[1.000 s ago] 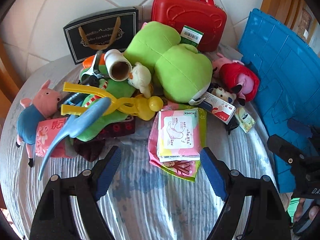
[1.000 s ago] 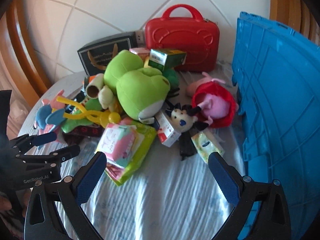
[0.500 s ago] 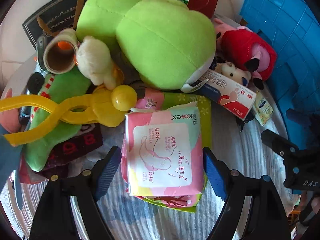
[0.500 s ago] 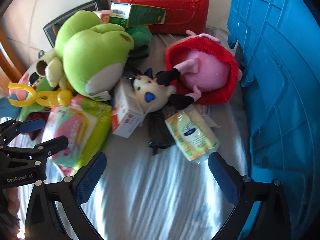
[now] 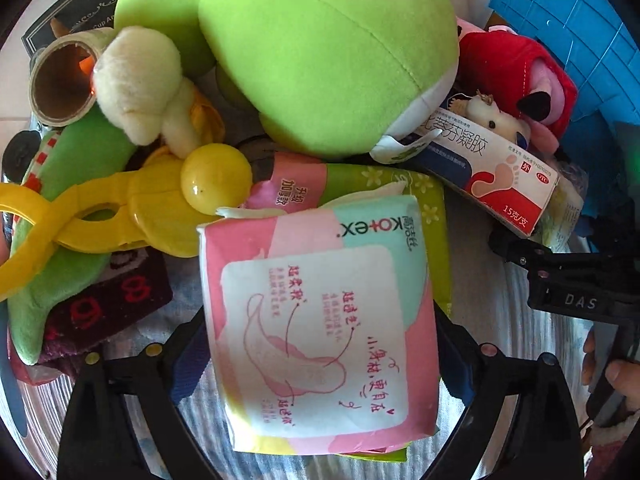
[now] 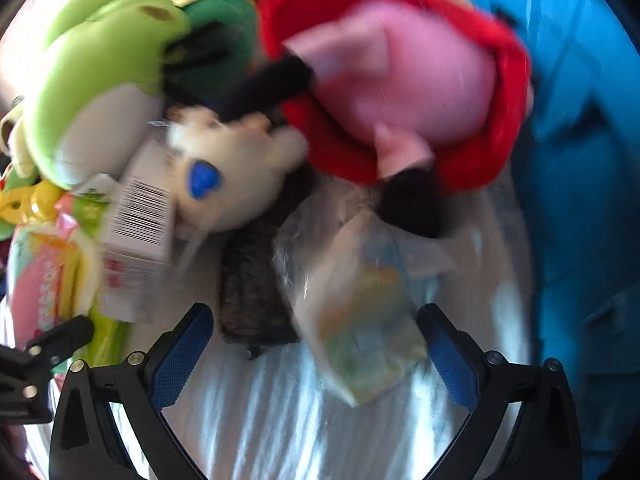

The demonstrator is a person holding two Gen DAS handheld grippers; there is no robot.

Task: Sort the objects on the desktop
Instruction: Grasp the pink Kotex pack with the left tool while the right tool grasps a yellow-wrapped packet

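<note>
My left hand-held gripper [image 5: 320, 356] is opening, pink pad pack [image 5: 316, 320] btwn its jaws. Right hand-held gripper [image 6: 316, 356] wide over a small sachet [image 6: 360, 320].

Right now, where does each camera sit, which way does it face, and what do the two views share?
Left wrist: on the left tool, looking steeply down at the pink sanitary-pad pack between its opening blue pads; a fingertip shows.
Right wrist: on the right tool, facing down at a clear sachet.
Shared: lime-green frog plush, each other's tool.
</note>
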